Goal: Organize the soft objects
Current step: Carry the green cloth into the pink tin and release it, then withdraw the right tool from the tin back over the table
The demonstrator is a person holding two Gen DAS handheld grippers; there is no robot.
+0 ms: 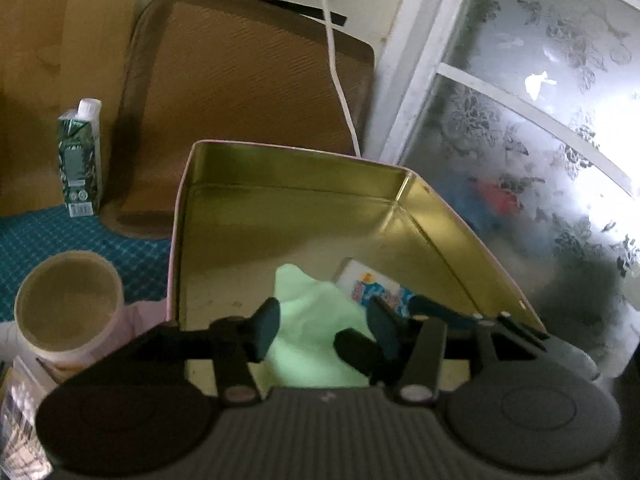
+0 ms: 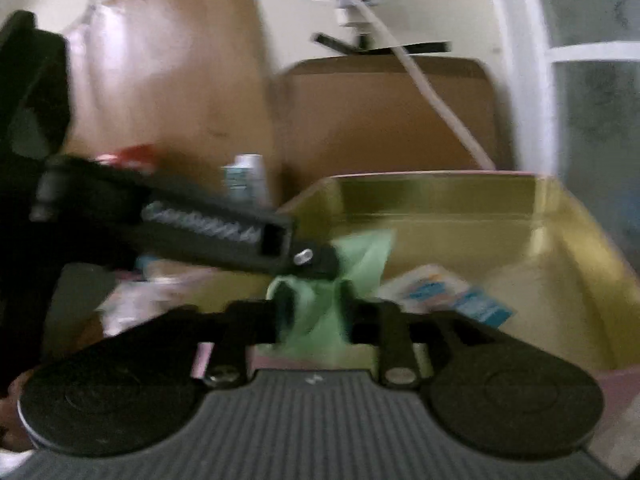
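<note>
My left tongs (image 1: pixel 320 330) parted over the pale green soft cloth (image 1: pixel 316 332) in the gold tin (image 1: pixel 304 208), my right tongs (image 2: pixel 312 312) parted, cloth between them, small printed packet (image 1: pixel 374 290) beside it

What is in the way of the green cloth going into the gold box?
Nothing visible blocks it. The green cloth already hangs inside the open gold box, between the fingers of the left gripper. A small printed packet lies on the floor of the box beside it, not under it.
</note>
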